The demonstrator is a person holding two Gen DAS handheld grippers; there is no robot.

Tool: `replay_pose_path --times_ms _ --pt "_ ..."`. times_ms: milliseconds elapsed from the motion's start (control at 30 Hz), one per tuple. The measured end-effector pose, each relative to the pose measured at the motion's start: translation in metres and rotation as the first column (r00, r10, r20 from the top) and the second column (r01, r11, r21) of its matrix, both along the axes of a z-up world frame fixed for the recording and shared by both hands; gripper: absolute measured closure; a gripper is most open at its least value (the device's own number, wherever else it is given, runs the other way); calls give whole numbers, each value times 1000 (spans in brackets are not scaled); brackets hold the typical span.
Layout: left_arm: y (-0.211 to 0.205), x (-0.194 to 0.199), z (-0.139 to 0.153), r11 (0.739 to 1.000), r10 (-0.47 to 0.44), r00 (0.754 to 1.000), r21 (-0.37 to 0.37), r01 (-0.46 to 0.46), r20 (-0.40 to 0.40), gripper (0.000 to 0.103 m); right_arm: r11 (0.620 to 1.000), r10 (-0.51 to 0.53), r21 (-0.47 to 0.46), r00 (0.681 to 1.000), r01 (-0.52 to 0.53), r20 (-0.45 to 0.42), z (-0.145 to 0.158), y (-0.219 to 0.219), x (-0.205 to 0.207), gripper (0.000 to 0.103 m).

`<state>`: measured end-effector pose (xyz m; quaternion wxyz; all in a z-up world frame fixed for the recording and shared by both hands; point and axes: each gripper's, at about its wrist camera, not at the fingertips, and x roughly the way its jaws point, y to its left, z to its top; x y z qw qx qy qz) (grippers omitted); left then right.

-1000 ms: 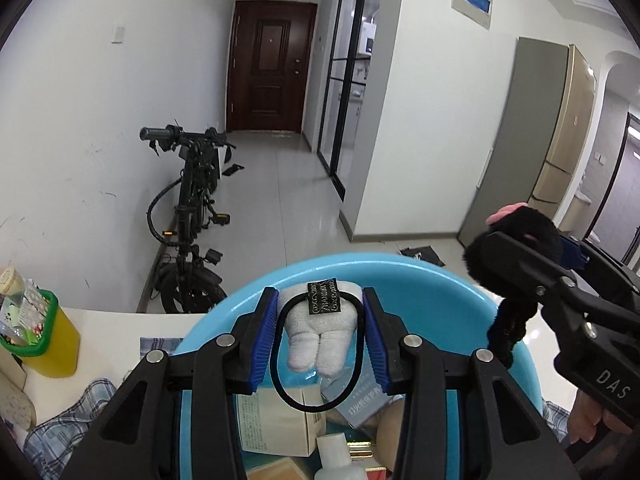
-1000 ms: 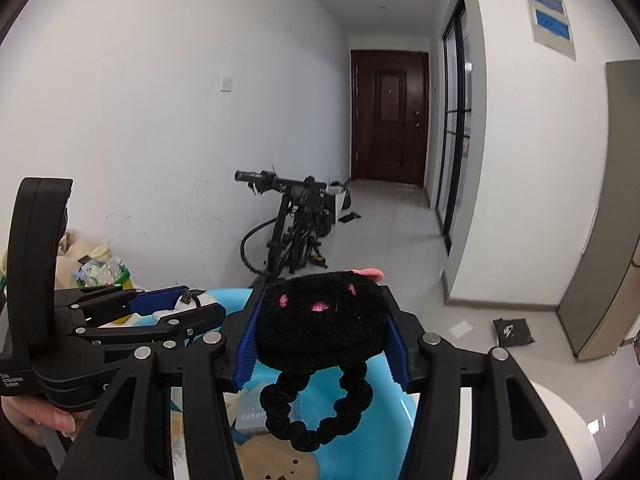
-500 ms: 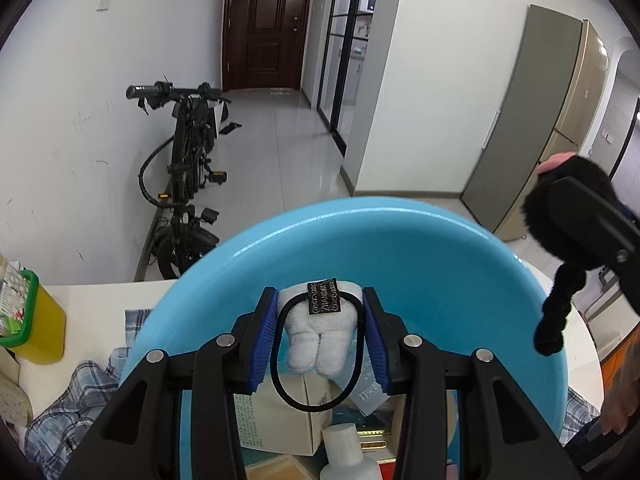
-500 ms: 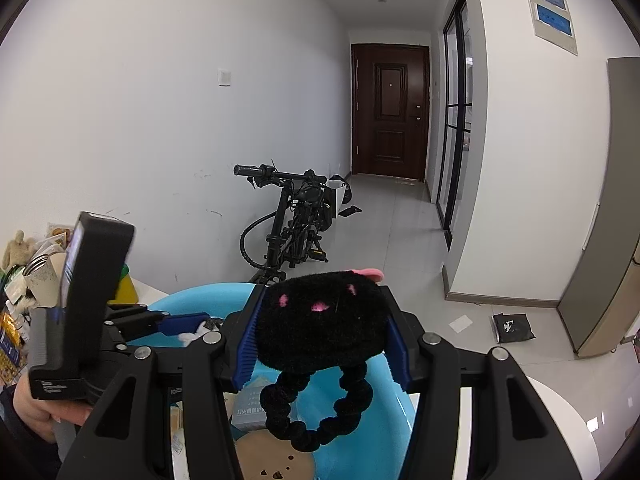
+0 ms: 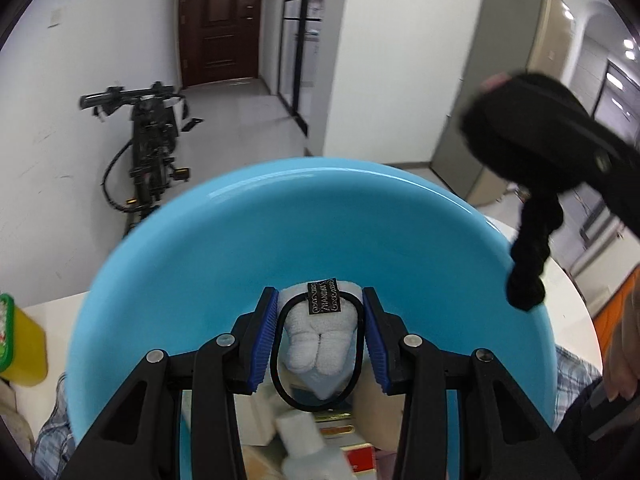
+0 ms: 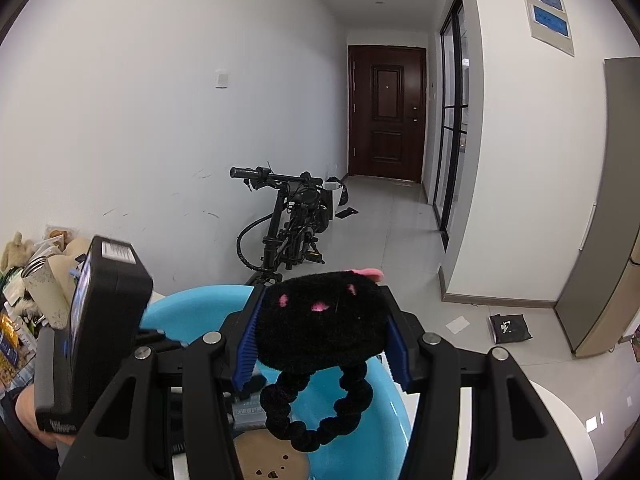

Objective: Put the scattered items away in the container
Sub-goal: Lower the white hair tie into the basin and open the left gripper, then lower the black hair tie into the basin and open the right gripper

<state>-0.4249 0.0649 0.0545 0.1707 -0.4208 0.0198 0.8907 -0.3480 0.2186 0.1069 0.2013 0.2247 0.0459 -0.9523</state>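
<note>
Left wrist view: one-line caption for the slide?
Left gripper clamps a white plush hair tie over the blue basin; right gripper's black plush scrunchie hangs nearby.

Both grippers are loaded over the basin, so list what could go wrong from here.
1. The white plush hair tie has a thin elastic loop that might snag the left gripper on release.
2. The black plush hair tie in the right gripper hangs near the blue basin rim and might drop outside.

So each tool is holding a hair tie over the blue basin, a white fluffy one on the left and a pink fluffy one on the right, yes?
Nearly. The right tool grips a black fluffy hair tie with only small pink marks, as the right wrist view shows. The left tool does hold the white fluffy hair tie, and both are over the blue basin.
</note>
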Motion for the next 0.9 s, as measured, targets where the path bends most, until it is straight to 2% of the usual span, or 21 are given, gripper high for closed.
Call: replay_pose_path --times_ms 367,500,567,633,733,900 --pt "24 9 -16 996 -54 997 -66 57 49 59 1000 -13 4 1000 13 -1 4 3 1 51" --pt "24 11 -14 996 -32 999 -85 34 30 46 1000 -21 5 1000 21 4 4 5 -1 51" --pt "22 14 -9 996 -11 1000 -94 10 -9 25 1000 -23 5 1000 23 7 3 5 -1 51" --pt "20 19 -3 995 -1 999 -98 -3 -47 19 1000 -22 7 1000 22 10 3 6 -2 51" --pt "17 20 2 994 0 998 -112 -6 -60 19 1000 -17 9 1000 17 11 3 5 -2 51" --pt "15 22 6 983 30 995 -177 -46 -93 19 1000 3 28 1000 -4 30 -1 -1 -3 51"
